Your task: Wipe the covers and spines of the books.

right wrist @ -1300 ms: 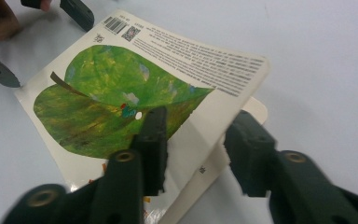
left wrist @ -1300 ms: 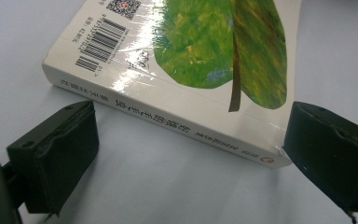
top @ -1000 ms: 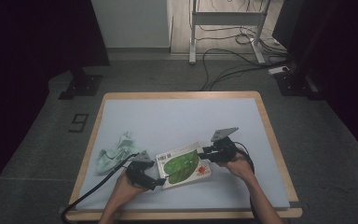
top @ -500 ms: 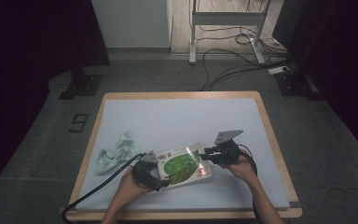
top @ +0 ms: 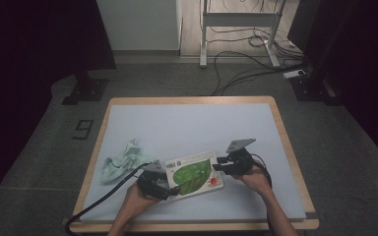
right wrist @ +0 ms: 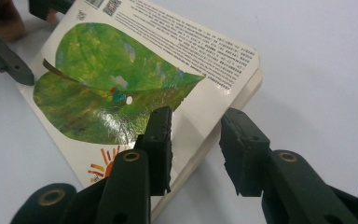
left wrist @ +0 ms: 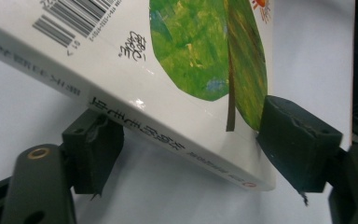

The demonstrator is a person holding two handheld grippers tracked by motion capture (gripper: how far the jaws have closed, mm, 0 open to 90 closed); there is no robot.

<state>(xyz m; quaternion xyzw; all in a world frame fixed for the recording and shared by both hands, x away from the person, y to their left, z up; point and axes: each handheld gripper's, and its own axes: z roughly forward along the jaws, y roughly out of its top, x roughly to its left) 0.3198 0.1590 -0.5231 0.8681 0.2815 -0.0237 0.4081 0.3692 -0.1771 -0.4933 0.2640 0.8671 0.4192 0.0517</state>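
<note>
Two grippers, high view: left gripper point(top: 170, 189) at the near left corner of the book point(top: 193, 174), right gripper point(top: 219, 165) at its right edge.
Book, high view: on the table point(top: 202, 123), near the front, back cover up, just right of the crumpled cloth point(top: 120, 162).
Left gripper view, book: corner of the book point(left wrist: 168, 70) between the jaws, tipped a little off the table.
Left gripper view, fingers: just been closing; pads point(left wrist: 95, 149) touching the spine on one side and the cover on the other, so pinching the book, by the look of it.
Right gripper view, book: edge of the book point(right wrist: 121, 84) between the jaws.
Right gripper view, fingers: just been opening; one finger point(right wrist: 161, 140) over the cover, the other off to the side with a gap, so spread and not pinching.
Done so far: left grip on the corner looks made, right grip looks let go.
Left to do: probably lifting or moving the book with the left gripper; not begun yet.
</note>
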